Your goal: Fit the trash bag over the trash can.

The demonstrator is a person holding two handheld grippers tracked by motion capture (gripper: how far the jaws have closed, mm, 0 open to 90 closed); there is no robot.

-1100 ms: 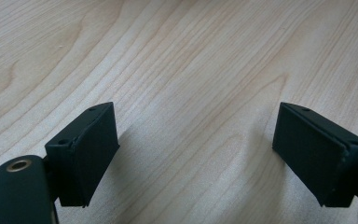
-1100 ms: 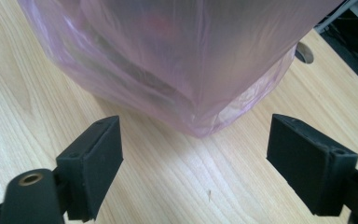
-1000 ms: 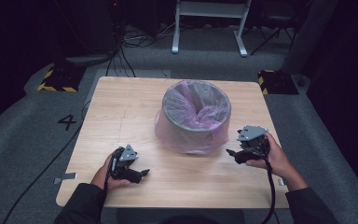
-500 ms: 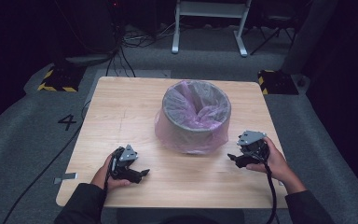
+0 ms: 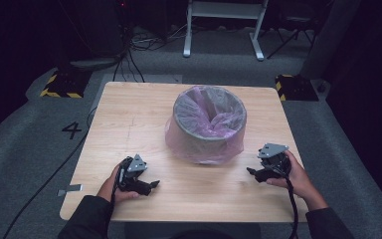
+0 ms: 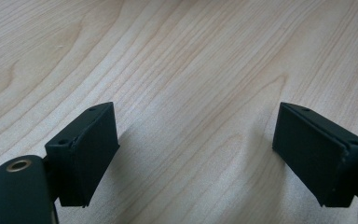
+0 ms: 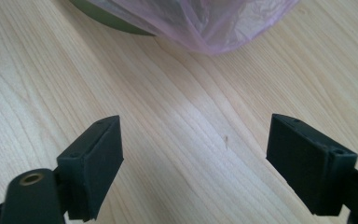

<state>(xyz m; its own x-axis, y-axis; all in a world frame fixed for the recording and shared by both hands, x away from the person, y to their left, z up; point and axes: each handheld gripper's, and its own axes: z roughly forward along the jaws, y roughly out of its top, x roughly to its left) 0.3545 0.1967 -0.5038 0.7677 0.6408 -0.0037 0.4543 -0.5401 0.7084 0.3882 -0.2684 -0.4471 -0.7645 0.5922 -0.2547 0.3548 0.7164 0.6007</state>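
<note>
A grey bin point(image 5: 210, 124) lined with a thin pink plastic bag point(image 5: 199, 149) stands upright in the middle of the wooden table point(image 5: 129, 119); the bag hangs down over its outer wall. My left gripper point(image 5: 151, 185) rests low over the table's front left, open, with bare wood between its jaws point(image 6: 193, 158). My right gripper point(image 5: 251, 173) sits at the front right, just right of the bin, open and empty. In the right gripper view point(image 7: 193, 158) the bag's hem point(image 7: 205, 23) and the bin's base point(image 7: 107, 18) lie just ahead of the jaws.
Grey carpet surrounds the table, with a "4" mark point(image 5: 72, 130) at the left. Cables point(image 5: 129, 55) and a white stand point(image 5: 224, 25) lie beyond the far edge. Yellow-black striped blocks point(image 5: 59, 84) point(image 5: 296, 85) sit near both far corners. Bare wood spans the front between the hands.
My right gripper has sunk and drawn back toward the table's front right edge. The left gripper and the bin have stayed put.
</note>
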